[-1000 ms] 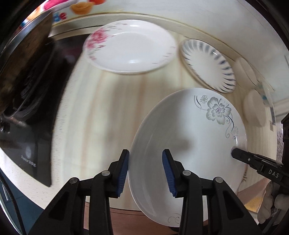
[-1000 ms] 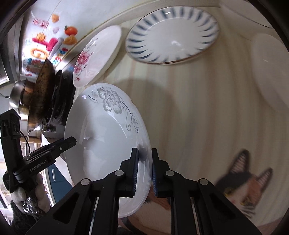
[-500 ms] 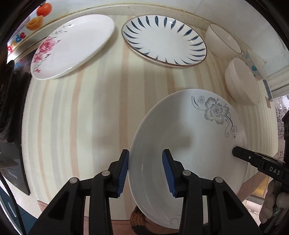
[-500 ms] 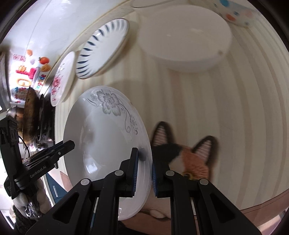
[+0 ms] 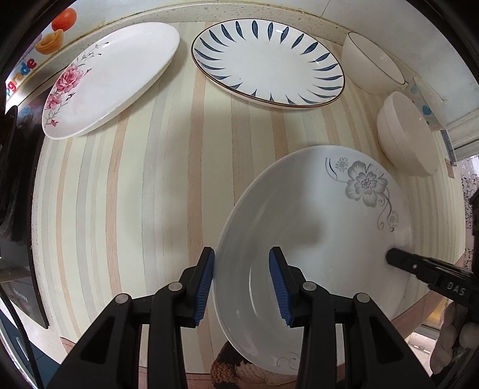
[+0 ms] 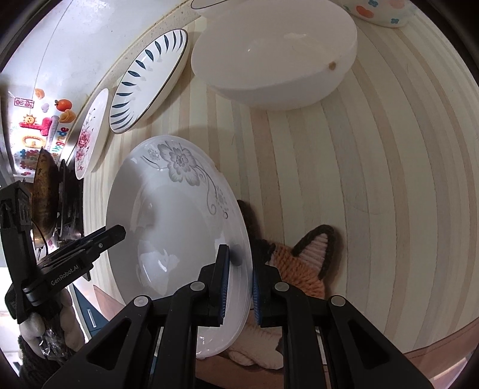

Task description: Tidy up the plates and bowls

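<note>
A white plate with a grey flower [image 5: 323, 227] is held above the striped counter. My right gripper [image 6: 239, 284] is shut on the rim of this grey-flower plate [image 6: 176, 227]. My left gripper [image 5: 242, 281] is open, its fingers straddling the plate's opposite rim with a gap on the inner side. A pink-flower plate [image 5: 110, 77], a blue-leaf plate [image 5: 266, 62] and two white bowls [image 5: 371, 64] [image 5: 407, 134] lie at the back. The nearer white bowl [image 6: 275, 51] is large in the right wrist view.
A stove with a dark pan [image 6: 45, 191] stands at the left. A knitted fox-shaped mat [image 6: 302, 260] lies near the counter's front edge under the plate. A spotted bowl [image 6: 380, 12] sits at the far right by the wall.
Both grippers and the grey-flower plate have moved right along the counter, away from the stove. The bowls have come nearer. The grips look the same.
</note>
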The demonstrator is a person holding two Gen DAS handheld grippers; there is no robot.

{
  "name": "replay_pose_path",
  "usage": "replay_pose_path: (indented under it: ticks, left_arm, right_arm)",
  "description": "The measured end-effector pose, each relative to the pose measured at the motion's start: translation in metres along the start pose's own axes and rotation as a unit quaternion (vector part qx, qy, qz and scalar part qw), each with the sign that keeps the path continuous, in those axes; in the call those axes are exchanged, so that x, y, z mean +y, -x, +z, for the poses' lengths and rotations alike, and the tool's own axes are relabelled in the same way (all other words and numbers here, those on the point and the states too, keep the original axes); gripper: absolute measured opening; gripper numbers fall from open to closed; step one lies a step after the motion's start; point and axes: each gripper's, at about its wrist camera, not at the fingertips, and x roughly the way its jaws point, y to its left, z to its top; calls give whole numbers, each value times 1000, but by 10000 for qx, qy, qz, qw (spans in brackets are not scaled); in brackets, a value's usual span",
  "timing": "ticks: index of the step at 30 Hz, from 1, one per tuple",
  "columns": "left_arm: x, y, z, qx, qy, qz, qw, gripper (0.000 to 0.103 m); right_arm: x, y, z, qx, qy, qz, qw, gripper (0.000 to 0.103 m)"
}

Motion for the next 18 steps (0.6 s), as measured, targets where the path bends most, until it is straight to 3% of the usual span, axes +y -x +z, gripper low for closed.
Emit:
replay_pose_path:
  ticks: [5,10,11,14,18]
  left_arm:
    - [19,52,4,-565,185,27,9982,35]
    - [65,86,15,-1065,686,170,9918,38]
    - [81,86,20,-1082,877,162,9901,38]
    - [111,78,33,-1035,1315,158,9858,38]
    - [152,63,48,-1037,1892,267,9761,38]
  right_arm:
    - [-2,-4,1,297,-204,1,9994,18]
    - [14,41,-5,160,-146,-409,9989,21]
    - [30,58,-5,26,7,-398,9992,24]
    - [73,82,2,-245,337,-192,9990,45]
    - [151,76,45,-545,1070,203,9926,48]
